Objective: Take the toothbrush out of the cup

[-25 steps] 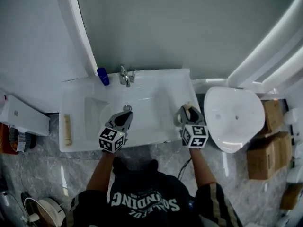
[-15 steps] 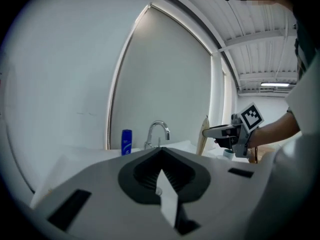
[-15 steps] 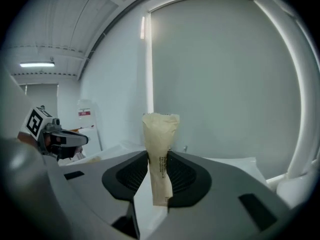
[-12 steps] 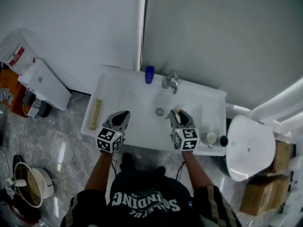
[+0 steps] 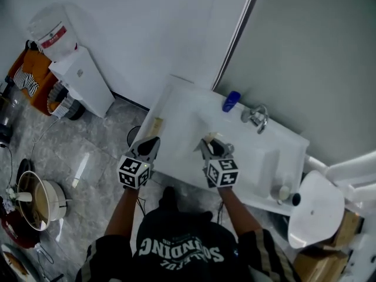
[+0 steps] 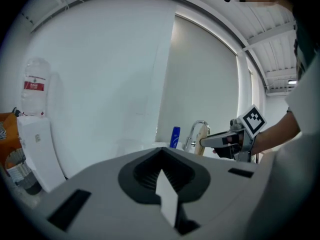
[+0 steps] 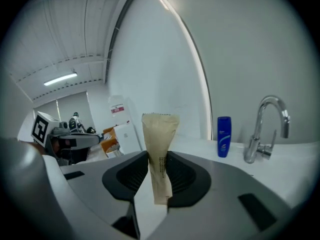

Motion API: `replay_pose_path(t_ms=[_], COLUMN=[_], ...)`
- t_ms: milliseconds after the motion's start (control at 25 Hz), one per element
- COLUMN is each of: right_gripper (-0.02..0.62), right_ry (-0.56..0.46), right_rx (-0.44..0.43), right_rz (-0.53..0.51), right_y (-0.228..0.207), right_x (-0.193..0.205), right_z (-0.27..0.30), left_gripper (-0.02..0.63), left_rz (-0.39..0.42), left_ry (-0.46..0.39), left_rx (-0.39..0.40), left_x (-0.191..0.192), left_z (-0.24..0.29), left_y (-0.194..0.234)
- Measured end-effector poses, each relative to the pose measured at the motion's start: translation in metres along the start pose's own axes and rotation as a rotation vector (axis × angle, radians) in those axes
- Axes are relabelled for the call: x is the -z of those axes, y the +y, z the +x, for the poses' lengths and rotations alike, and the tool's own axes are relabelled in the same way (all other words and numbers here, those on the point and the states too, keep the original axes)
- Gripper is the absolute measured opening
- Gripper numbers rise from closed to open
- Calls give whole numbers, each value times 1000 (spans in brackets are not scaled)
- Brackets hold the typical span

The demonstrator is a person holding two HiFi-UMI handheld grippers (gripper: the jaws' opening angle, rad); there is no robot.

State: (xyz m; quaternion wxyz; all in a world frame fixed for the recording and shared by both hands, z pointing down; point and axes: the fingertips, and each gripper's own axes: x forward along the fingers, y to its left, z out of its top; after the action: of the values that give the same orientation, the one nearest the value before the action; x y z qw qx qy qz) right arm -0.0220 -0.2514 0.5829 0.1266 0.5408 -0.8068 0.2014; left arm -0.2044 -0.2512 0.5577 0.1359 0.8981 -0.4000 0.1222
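Note:
My right gripper [image 5: 210, 146] is shut on a toothbrush in a tan paper wrapper [image 7: 160, 154], which stands upright between the jaws over the white sink counter [image 5: 182, 107]. That wrapper [image 6: 202, 143] also shows in the left gripper view, sticking out of the right gripper [image 6: 225, 140]. My left gripper [image 5: 148, 147] hovers at the counter's left front corner, jaws shut with nothing between them [image 6: 162, 176]. A small cup [image 5: 284, 192] stands far off at the counter's right end.
A blue bottle [image 5: 231, 101] and a chrome faucet [image 5: 257, 117] stand at the back of the counter. Another tan packet [image 5: 155, 126] lies on the counter's left end. A water dispenser [image 5: 82, 78] stands to the left, a toilet [image 5: 314, 207] to the right.
Both grippers have swung to the left along the counter, away from the cup. The right one still carries the wrapped toothbrush. The dispenser and floor clutter have come into view.

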Motion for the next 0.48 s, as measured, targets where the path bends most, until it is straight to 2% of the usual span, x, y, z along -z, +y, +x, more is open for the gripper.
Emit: replay_pose_path(t_ms=[320,480], right_gripper=[101,98], right_ry=[97,165], right_rx=[-120,-159], right_rz=[57,203], right_y=[70,87], right_x=[25,47], right_z=[56,77], left_gripper=[-2,-2], left_rz=[-42,-59], left_ry=[10,17], left_rx=[-57,-76], left_x=[17,23], left_z=[-24,-29], left_y=[56,73])
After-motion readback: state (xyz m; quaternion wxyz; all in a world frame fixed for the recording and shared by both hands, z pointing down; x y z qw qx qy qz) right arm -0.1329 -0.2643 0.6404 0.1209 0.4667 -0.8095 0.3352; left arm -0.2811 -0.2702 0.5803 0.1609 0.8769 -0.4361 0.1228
